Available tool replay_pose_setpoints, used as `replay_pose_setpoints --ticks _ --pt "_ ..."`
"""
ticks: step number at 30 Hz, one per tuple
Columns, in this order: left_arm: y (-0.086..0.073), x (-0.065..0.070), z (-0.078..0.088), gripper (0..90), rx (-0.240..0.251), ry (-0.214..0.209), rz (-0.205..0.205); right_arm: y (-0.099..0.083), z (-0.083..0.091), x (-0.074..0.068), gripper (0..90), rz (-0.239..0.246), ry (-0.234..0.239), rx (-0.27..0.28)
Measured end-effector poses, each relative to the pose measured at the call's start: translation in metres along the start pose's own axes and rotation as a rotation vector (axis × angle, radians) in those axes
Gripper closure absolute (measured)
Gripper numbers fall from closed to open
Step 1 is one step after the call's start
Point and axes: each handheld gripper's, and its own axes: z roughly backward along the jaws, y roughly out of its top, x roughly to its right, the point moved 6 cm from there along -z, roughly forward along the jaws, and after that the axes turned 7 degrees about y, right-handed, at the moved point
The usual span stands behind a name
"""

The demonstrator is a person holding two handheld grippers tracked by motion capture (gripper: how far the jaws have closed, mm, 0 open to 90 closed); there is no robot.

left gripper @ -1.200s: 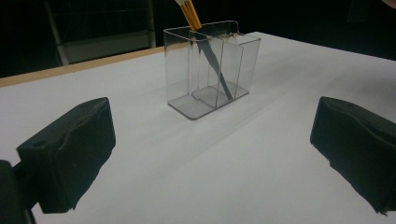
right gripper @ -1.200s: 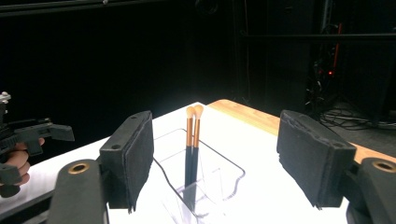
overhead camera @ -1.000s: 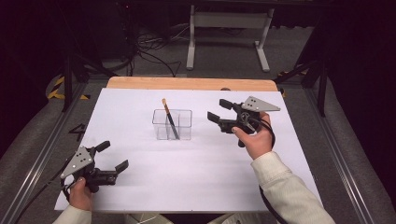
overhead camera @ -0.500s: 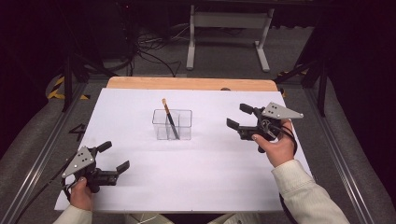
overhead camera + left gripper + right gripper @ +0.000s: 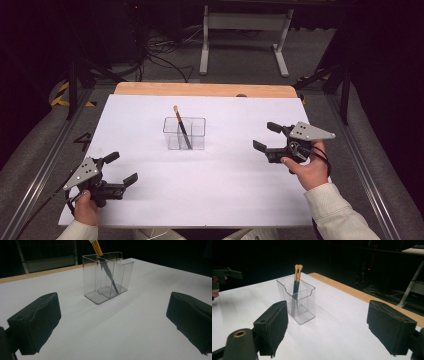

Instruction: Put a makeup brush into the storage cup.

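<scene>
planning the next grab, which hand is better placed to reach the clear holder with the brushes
Right, probably. The right tongs are open, empty and closer to the clear holder and its brushes. The left tongs are open too, but sit at the near table edge.

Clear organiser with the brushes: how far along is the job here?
Done: two brushes stand inside the clear organiser. In hand: nothing; the right gripper and left gripper are both open and apart from it. Left: nothing else lies on the white table.
</scene>
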Motion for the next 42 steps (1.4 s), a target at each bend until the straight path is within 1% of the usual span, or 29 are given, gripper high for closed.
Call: replay_pose_setpoints --ticks 1,4,6,7,10,11,13,14,16,20,21,26,32,42 --pt "0.0 0.0 0.0 0.3 0.0 -0.001 0.0 -0.002 0.002 0.0 17.7 0.002 -0.002 0.0" --pt "0.0 0.001 0.0 0.3 0.001 -0.007 0.007 -0.008 0.005 -0.003 17.6 -0.017 0.006 0.009" --pt "0.0 0.001 0.0 0.3 0.002 -0.008 0.009 -0.016 0.007 -0.005 17.7 -0.026 0.011 0.008" --pt "0.0 0.0 0.0 0.3 0.002 -0.007 0.005 -0.019 0.007 -0.006 17.9 -0.025 0.017 0.011" --pt "0.0 0.0 0.0 0.3 0.001 -0.01 0.005 -0.024 0.008 -0.008 17.7 -0.018 0.018 0.015" --pt "0.0 0.001 0.0 0.3 0.001 -0.013 0.009 -0.029 0.009 -0.009 17.5 -0.018 0.017 0.02" --pt "0.0 0.002 0.0 0.3 0.002 -0.014 0.011 -0.031 0.01 -0.009 17.3 -0.022 0.015 0.02" --pt "0.0 0.002 0.0 0.3 0.003 -0.016 0.01 -0.035 0.011 -0.01 16.9 -0.027 0.01 0.022" --pt "0.001 0.002 0.0 0.3 0.003 -0.016 0.001 -0.037 0.011 -0.011 16.3 -0.03 0.011 0.027" --pt "0.001 0.002 -0.001 0.3 0.004 -0.016 0.007 -0.047 0.014 -0.013 15.4 -0.045 0.009 0.031" --pt "0.001 0.002 -0.001 0.3 0.004 -0.015 0.008 -0.049 0.014 -0.013 15.3 -0.048 0.007 0.024" --pt "0.001 0.003 -0.001 0.3 0.007 -0.017 0.008 -0.056 0.016 -0.015 15.0 -0.056 0.004 0.025" --pt "0.001 0.003 -0.001 0.3 0.008 -0.02 0.002 -0.069 0.017 -0.016 14.3 -0.092 -0.001 0.042" --pt "0.0 0.003 -0.002 0.3 0.007 -0.02 0.004 -0.085 0.015 -0.019 14.3 -0.115 -0.012 0.032"
